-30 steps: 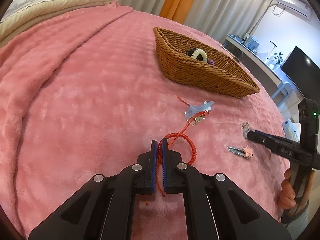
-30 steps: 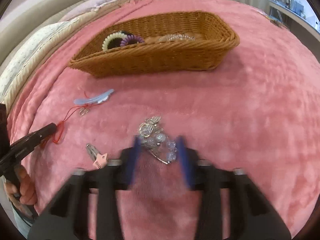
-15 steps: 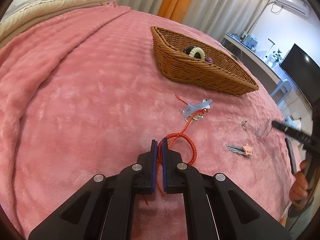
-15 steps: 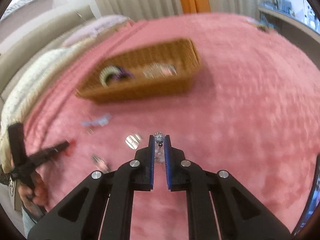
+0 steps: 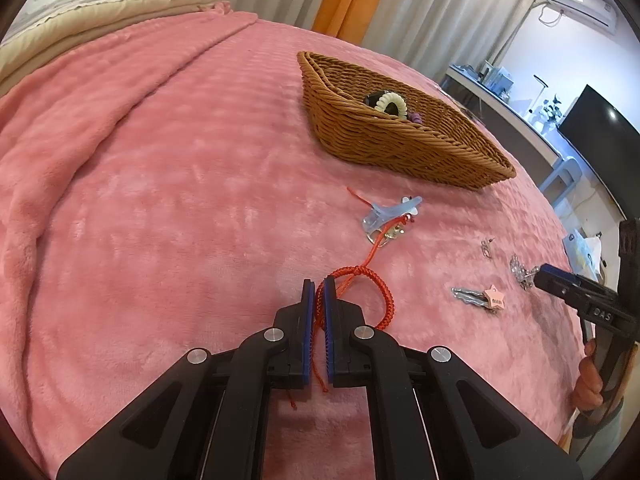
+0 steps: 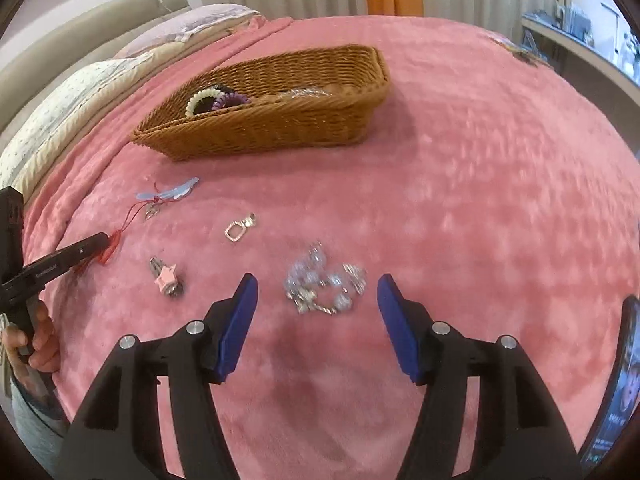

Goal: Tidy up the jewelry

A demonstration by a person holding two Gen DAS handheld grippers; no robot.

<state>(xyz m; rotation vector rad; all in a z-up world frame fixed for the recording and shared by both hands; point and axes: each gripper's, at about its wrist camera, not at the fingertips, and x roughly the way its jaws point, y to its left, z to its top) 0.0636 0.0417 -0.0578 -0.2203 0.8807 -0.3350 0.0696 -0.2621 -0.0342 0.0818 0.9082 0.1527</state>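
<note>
My left gripper (image 5: 319, 285) is shut on a red braided cord bracelet (image 5: 366, 280) that lies on the pink blanket. My right gripper (image 6: 314, 288) has its jaws opening, blue pads wide apart. A silver and crystal bead bracelet (image 6: 322, 288) lies on the blanket just ahead, between the pads but untouched. A wicker basket (image 6: 280, 120) at the back holds coiled hair ties (image 6: 212, 98) and something silvery. A pink star hair clip (image 6: 164, 276), a small silver earring (image 6: 239, 229) and a pale blue clip (image 6: 172, 193) lie loose.
The pink blanket (image 5: 140, 200) covers the whole bed, with pillows (image 5: 60, 8) at its far left. A desk and a dark screen (image 5: 596, 144) stand beyond the right edge. A hand (image 6: 40, 336) holds the left gripper's handle at the right view's left border.
The right gripper went from open to shut, lifted the bead bracelet, and has now opened with the bracelet back on the blanket. The left gripper kept still, shut on the red cord.
</note>
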